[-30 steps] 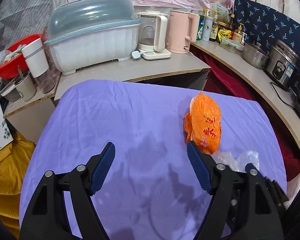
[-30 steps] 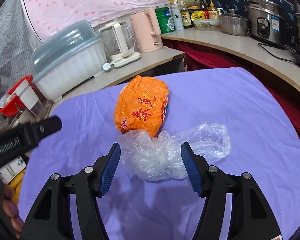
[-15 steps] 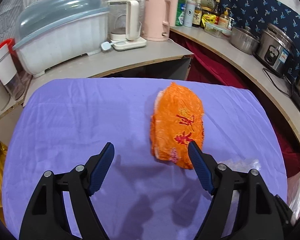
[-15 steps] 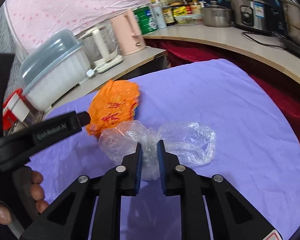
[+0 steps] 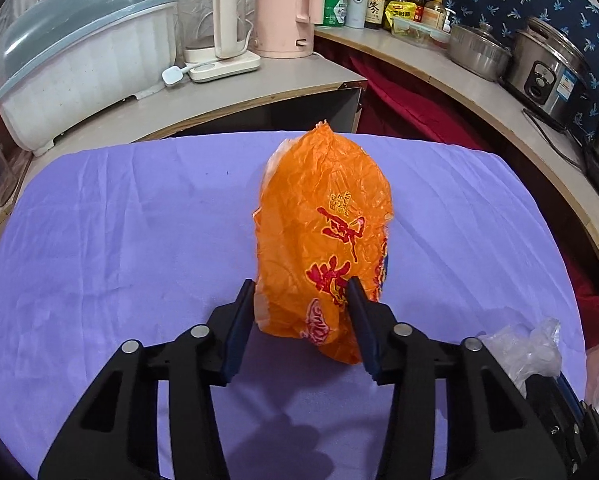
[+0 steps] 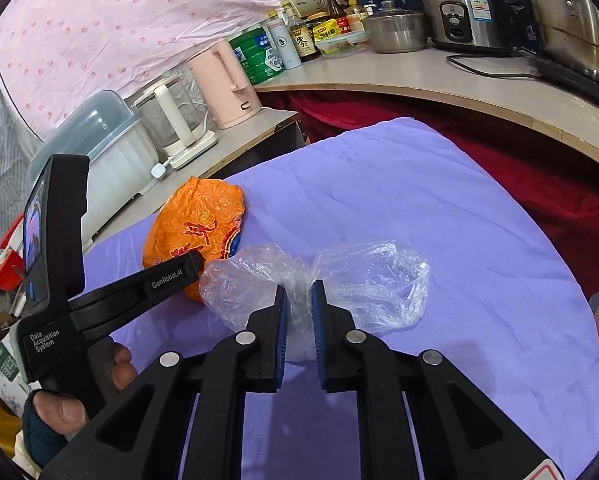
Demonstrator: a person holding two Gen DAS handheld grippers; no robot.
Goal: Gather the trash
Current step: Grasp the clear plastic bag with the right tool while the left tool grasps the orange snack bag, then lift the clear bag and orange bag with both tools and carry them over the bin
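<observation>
An orange plastic bag (image 5: pixel 323 236) with red print lies on the purple cloth-covered table (image 5: pixel 119 240). My left gripper (image 5: pixel 301 288) is closed on the bag's near end, its blue pads pressing both sides. In the right wrist view the orange bag (image 6: pixel 195 228) lies at the left, with the left gripper's finger (image 6: pixel 171 276) against it. A crumpled clear plastic bag (image 6: pixel 371 280) lies on the cloth (image 6: pixel 419 184). My right gripper (image 6: pixel 299 296) is shut on its bunched middle. The clear bag also shows in the left wrist view (image 5: pixel 527 348) at the lower right.
Behind the table a counter (image 5: pixel 227 92) holds a white dish box (image 5: pixel 83 52), a glass kettle (image 5: pixel 215 28) and a pink kettle (image 5: pixel 287 8). A curved shelf (image 6: pixel 459 80) at the right carries bottles, pots and a rice cooker (image 6: pixel 463 8). Red cloth (image 6: pixel 539 184) hangs below it.
My left gripper moved right to the orange bag and closed on its near end. My right gripper went from open to shut on the clear bag's middle.
</observation>
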